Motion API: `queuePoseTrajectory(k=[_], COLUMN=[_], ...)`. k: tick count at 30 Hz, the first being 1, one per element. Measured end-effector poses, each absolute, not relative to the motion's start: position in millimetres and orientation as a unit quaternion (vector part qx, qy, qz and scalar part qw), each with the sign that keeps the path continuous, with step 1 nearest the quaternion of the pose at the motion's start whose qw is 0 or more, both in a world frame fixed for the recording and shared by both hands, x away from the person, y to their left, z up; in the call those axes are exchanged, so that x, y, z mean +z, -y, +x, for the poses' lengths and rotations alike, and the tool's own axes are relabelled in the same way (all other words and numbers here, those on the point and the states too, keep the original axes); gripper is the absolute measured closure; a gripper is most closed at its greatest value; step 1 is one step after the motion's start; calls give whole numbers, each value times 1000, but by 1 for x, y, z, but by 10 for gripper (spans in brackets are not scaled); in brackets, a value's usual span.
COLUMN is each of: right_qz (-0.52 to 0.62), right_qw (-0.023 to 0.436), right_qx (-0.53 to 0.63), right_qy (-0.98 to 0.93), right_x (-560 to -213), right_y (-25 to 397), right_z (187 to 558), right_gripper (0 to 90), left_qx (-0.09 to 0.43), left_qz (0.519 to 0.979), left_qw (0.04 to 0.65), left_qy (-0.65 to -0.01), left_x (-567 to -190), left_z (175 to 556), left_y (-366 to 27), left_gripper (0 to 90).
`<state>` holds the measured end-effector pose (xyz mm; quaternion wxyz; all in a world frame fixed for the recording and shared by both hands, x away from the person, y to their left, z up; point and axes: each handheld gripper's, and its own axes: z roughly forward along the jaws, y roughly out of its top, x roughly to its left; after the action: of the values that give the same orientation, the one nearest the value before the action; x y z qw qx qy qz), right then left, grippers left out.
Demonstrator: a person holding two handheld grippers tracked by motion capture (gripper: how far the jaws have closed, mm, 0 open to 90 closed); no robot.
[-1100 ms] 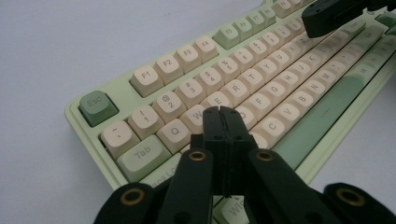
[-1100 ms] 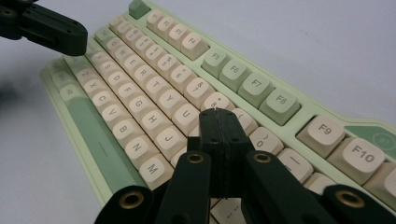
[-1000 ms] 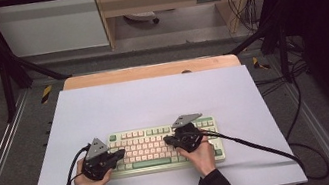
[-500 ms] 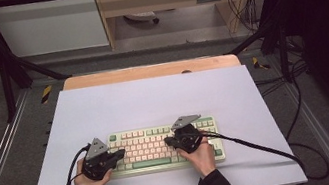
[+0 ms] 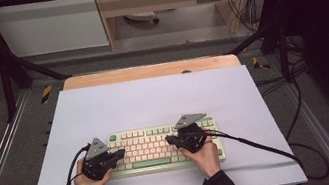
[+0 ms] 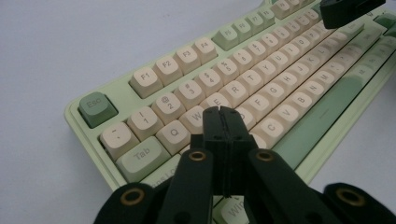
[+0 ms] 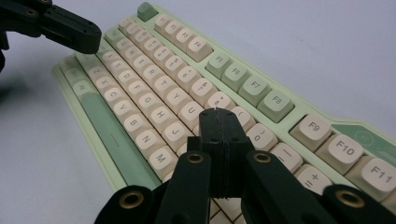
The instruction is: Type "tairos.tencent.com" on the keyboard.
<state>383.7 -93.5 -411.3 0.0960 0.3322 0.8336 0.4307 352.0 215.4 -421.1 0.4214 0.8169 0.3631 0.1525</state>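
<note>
A pale green keyboard [image 5: 156,147] with cream and green keys lies near the front of the white table top [image 5: 153,99]. My left gripper [image 5: 121,153] hovers over the keyboard's left end, jaws pressed together with nothing between them. In the left gripper view its tips [image 6: 223,112] hang above the keyboard [image 6: 280,74] near the letter keys below W and E. My right gripper [image 5: 169,141] is over the right half, also shut and empty. Its tips [image 7: 216,113] sit over the keyboard [image 7: 154,84] around the I and O keys. Each gripper view shows the other gripper's jaw farther off.
A wooden strip [image 5: 149,71] runs along the table's far edge. Black cables [image 5: 263,149] trail from the right gripper over the table to the right. Metal frame rails and dark floor surround the table. A white cabinet [image 5: 50,25] stands behind.
</note>
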Motion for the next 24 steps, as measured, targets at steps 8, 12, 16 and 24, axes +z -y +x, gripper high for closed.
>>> queuePoseTrajectory(k=[8, 12, 16, 24], right_qz=[325, 323, 325, 326], right_qw=[97, 95, 93, 89], right_qx=[435, 438, 440, 440], right_qy=[-834, -833, -832, -832], right_x=[-405, -405, -406, -409], right_y=[98, 102, 107, 113], right_z=[378, 376, 373, 369], right_gripper=[900, 900, 900, 900], left_qx=[154, 153, 154, 153], left_qz=[816, 817, 819, 823], left_qw=[421, 419, 417, 411], left_qy=[-364, -364, -362, -360], left_x=[-421, -421, -422, -425], left_z=[352, 353, 354, 357], left_y=[-214, -212, -209, -201], left_gripper=[900, 900, 900, 900])
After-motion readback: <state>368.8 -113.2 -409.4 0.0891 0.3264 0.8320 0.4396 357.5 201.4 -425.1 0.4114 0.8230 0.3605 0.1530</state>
